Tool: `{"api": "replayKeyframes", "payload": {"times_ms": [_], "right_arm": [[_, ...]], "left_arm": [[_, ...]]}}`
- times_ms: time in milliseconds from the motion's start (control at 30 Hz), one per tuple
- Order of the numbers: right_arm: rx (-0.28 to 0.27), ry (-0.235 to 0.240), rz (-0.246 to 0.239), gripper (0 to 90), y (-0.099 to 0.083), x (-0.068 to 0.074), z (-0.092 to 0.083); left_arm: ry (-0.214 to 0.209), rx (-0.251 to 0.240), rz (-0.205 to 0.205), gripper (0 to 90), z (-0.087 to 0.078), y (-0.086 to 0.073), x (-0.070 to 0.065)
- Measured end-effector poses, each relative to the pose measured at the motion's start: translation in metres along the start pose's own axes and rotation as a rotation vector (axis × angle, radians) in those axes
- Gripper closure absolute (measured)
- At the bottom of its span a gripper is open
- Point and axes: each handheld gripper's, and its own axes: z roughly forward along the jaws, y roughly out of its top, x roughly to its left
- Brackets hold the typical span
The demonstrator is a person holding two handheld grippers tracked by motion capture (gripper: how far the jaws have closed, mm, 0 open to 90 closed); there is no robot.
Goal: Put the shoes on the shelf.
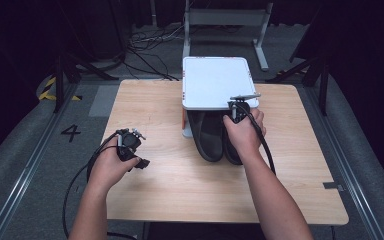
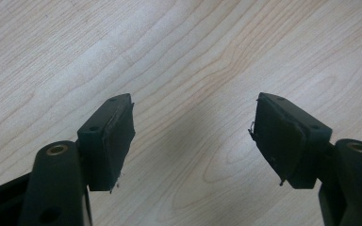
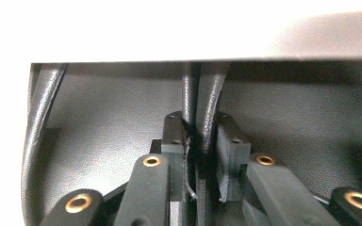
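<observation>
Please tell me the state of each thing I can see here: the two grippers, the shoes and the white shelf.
left gripper: open, empty, held over bare table.
right gripper: shut on the adjoining inner edges of the two dark shoes.
dark shoes: side by side, toes tucked under the white shelf, heels sticking out toward the person.
white shelf: standing on the table, nothing on top.

Left hand-held gripper (image 2: pixel 193 136) gapes wide, while right hand-held gripper (image 3: pixel 201 141) is pinched together.
</observation>
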Motion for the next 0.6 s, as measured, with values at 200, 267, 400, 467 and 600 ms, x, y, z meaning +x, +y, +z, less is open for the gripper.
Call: {"api": "replayKeyframes", "payload": {"times_ms": [200, 267, 400, 467, 600], "right_arm": [[-0.010, -0.043, 0.011, 77.0, 0.003, 0.006, 0.011], [-0.013, -0.050, 0.007, 77.0, 0.004, 0.006, 0.013], [-0.021, -0.065, 0.028, 76.9, 0.005, 0.007, 0.021], [-0.039, -0.076, 0.015, 76.1, 0.004, 0.009, 0.025], [-0.106, -0.069, -0.011, 57.9, 0.003, 0.012, 0.031]], "left_arm": [[0.000, -0.002, 0.002, 30.4, -0.001, 0.000, -0.001], [-0.002, -0.004, 0.002, 30.4, -0.001, 0.000, -0.001], [-0.001, -0.008, 0.009, 30.4, -0.002, 0.000, -0.001], [-0.003, -0.009, 0.010, 30.4, -0.002, 0.001, -0.002], [-0.004, -0.004, 0.014, 30.4, 0.000, 0.002, -0.003]]}}
